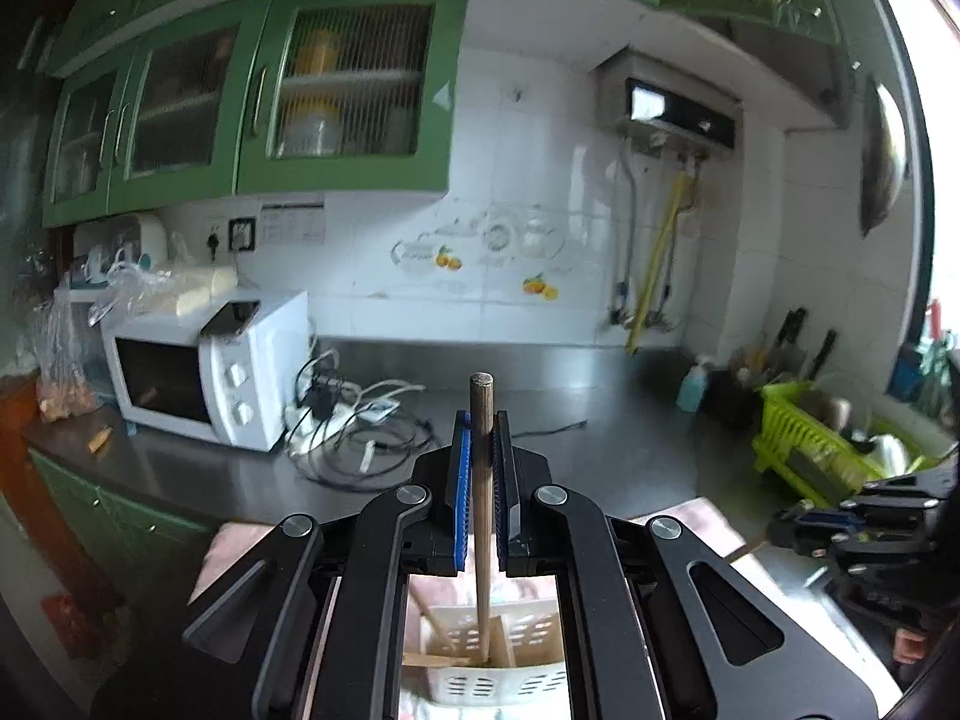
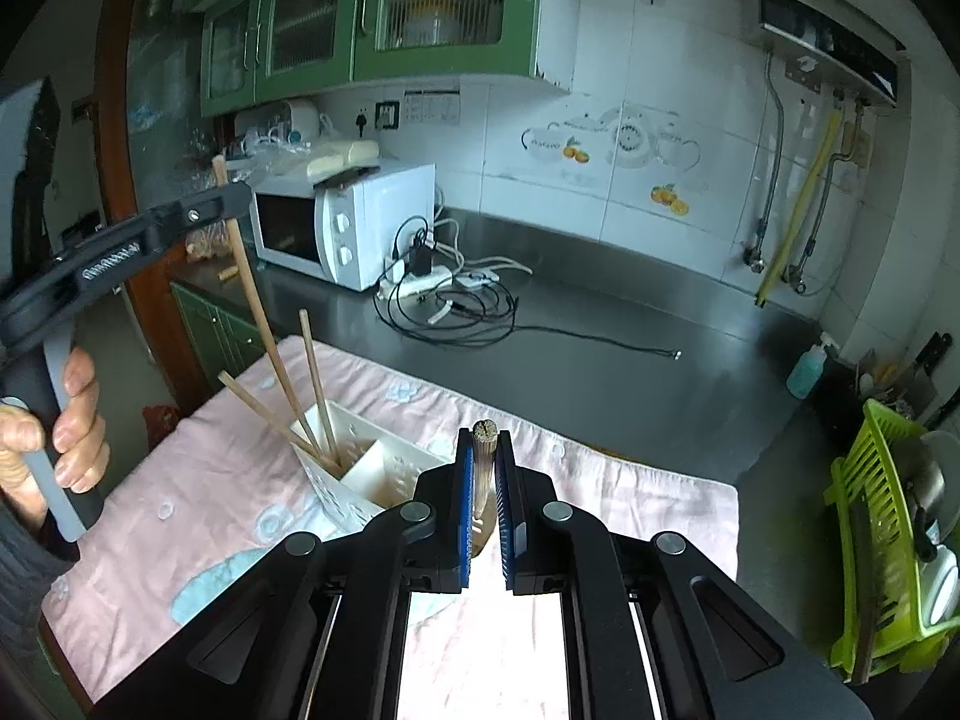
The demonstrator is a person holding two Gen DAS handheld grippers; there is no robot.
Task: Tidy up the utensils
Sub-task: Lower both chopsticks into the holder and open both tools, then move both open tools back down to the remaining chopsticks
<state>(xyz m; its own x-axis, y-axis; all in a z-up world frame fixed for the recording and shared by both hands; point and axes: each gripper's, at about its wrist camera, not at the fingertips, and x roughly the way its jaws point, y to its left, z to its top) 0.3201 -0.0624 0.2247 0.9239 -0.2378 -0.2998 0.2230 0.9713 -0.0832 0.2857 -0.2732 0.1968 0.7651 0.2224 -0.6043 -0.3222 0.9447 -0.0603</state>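
A home kitchen. Green wall cabinets (image 1: 336, 90) with mesh-glass doors hold stacked dishes above a white tiled wall (image 2: 630, 180) with fruit and teapot decals. A steel counter (image 2: 600, 348) runs along it into the corner. At its left end stands a white microwave (image 2: 348, 228), with a power strip (image 2: 420, 282) and tangled cables just beside it. A gas water heater (image 1: 678, 108) hangs on the wall with hoses below. At the right end are a soap bottle (image 2: 807, 369), knives and a green dish rack (image 2: 882, 540). A pink towel (image 2: 210, 510) covers the near edge.
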